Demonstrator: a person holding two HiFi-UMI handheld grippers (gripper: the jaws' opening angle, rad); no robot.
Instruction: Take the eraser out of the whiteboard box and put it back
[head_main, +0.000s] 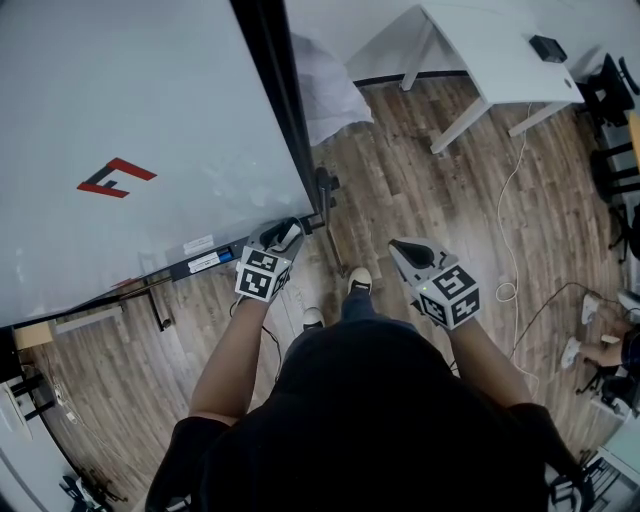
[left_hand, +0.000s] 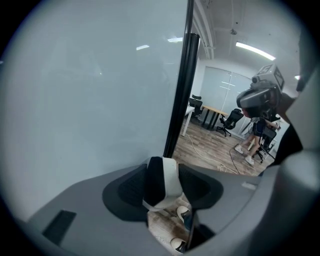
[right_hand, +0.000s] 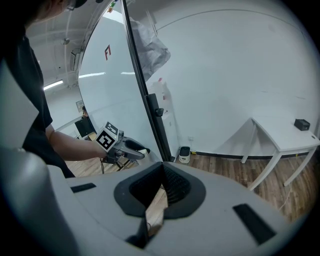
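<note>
The eraser (left_hand: 161, 182), black on one side and white on the other, sits clamped upright between the jaws of my left gripper (left_hand: 162, 172). In the head view the left gripper (head_main: 288, 236) hangs just off the whiteboard's (head_main: 130, 110) lower right corner, with the eraser (head_main: 292, 237) showing as a pale sliver at its tip. I cannot make out the whiteboard box. My right gripper (head_main: 402, 248) hovers to the right over the floor, shut with nothing in it. The right gripper (right_hand: 161, 174) view shows the left gripper (right_hand: 136, 148) beside the board's black post (right_hand: 150, 105).
A white table (head_main: 500, 60) stands at the back right, with a cable (head_main: 512, 190) trailing over the wood floor. A white bag (head_main: 328, 90) hangs behind the board. The person's shoes (head_main: 358, 281) are below the grippers. Office chairs (left_hand: 231, 120) and another person (left_hand: 255, 135) are far off.
</note>
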